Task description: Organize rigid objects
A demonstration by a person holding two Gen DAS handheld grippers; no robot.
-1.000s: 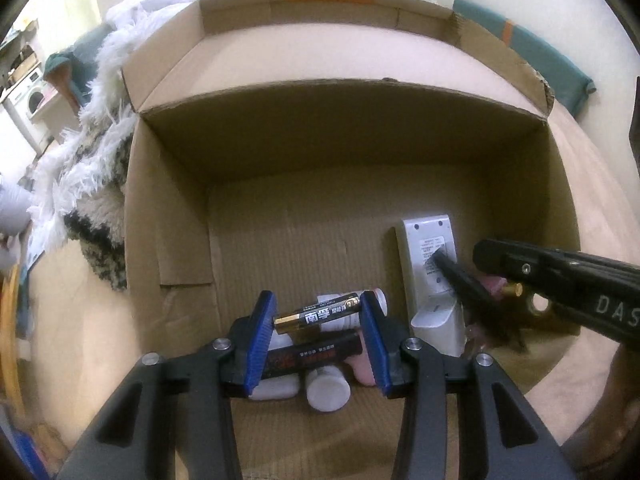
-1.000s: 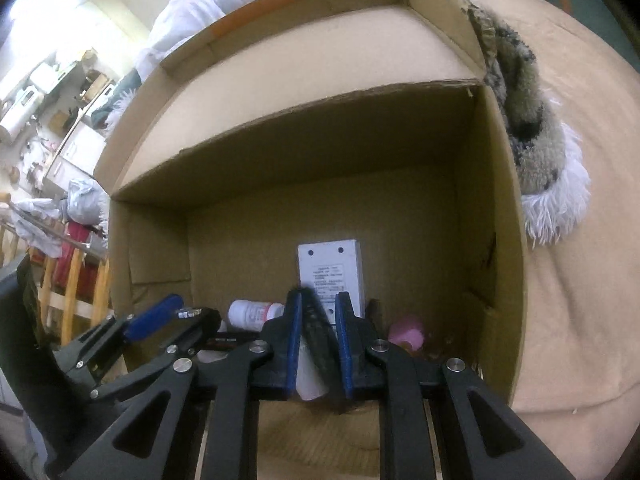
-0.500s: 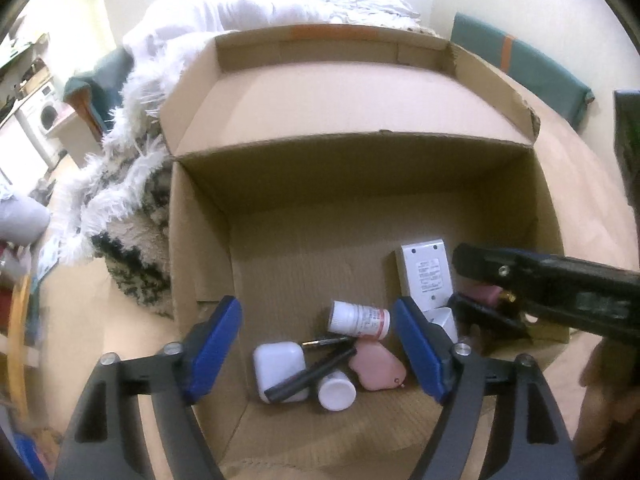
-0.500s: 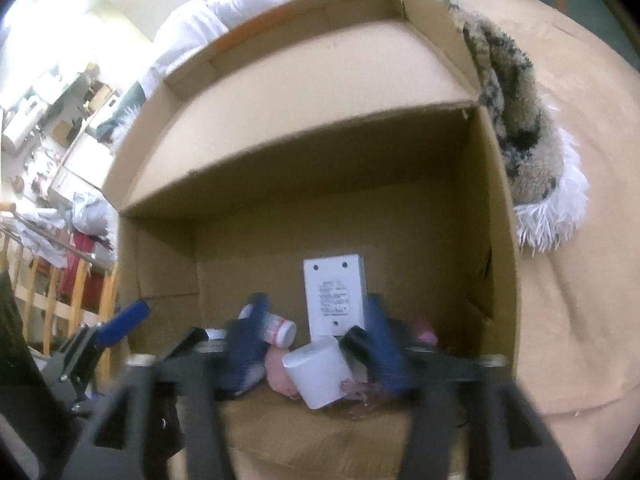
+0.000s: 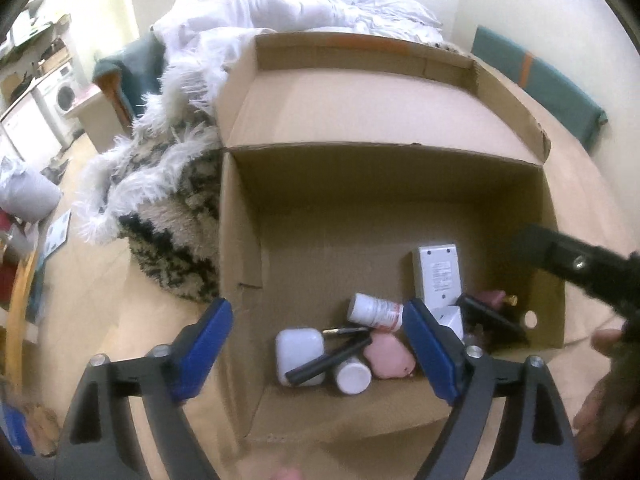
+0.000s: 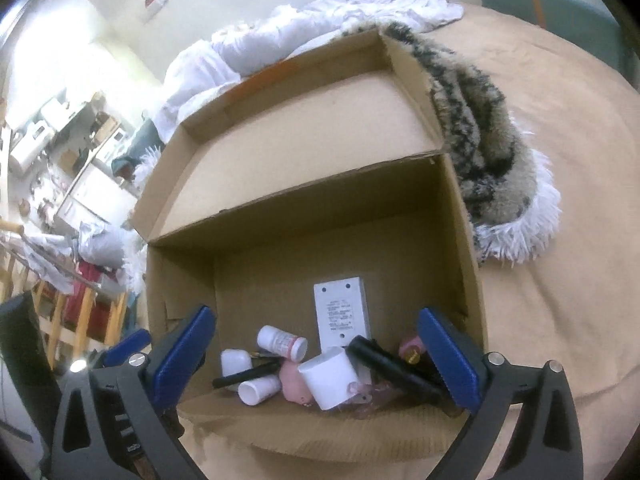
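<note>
Left wrist view: left gripper jaws opening, empty, above the box; right gripper likewise opening wide, empty; bottle lies inside

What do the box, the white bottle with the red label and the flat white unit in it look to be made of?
The box: corrugated cardboard, matte brown; fluting shows on its floor, and the edges are creased and torn. The white bottle: probably plastic, smooth and opaque, with a printed paper-like label. The flat white unit: likely moulded hard plastic, slightly satin, with screw recesses at its corners and printed text.
</note>
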